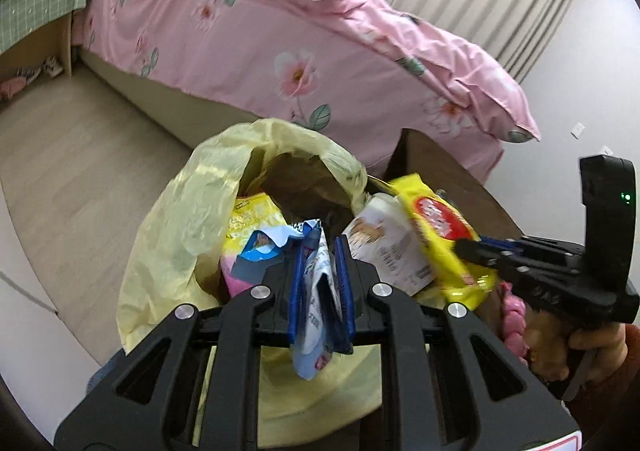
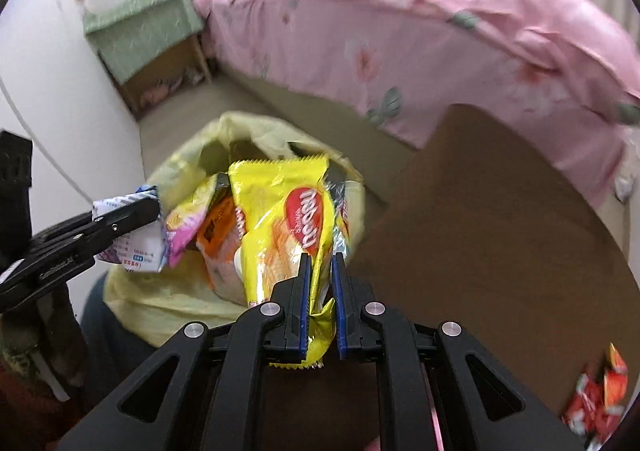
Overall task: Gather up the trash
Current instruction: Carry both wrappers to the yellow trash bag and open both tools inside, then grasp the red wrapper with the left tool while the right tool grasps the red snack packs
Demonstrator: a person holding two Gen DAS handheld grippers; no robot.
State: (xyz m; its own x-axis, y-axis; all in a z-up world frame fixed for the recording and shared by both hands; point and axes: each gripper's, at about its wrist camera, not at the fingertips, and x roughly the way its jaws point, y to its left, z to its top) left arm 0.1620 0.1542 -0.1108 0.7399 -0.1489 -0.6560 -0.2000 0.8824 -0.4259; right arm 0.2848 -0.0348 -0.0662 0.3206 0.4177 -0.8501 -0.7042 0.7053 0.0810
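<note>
A pale yellow trash bag (image 1: 176, 235) stands open beside the brown table, with several snack wrappers inside. My left gripper (image 1: 320, 251) is shut on a crumpled blue-and-white wrapper (image 1: 316, 303) just above the bag's mouth. My right gripper (image 2: 321, 263) is shut on a yellow wafer wrapper (image 2: 280, 219) with a red oval logo, held over the trash bag (image 2: 248, 127). In the left wrist view the right gripper (image 1: 468, 247) comes in from the right with the yellow wrapper (image 1: 436, 227). In the right wrist view the left gripper (image 2: 136, 211) holds its white wrapper (image 2: 136, 247) at the left.
A bed with a pink floral duvet (image 1: 280, 35) runs behind the bag. A nightstand under green cloth (image 2: 140, 31) stands at the wall. The brown table (image 2: 500, 231) lies to the right, with red wrappers (image 2: 600, 399) near its front right edge.
</note>
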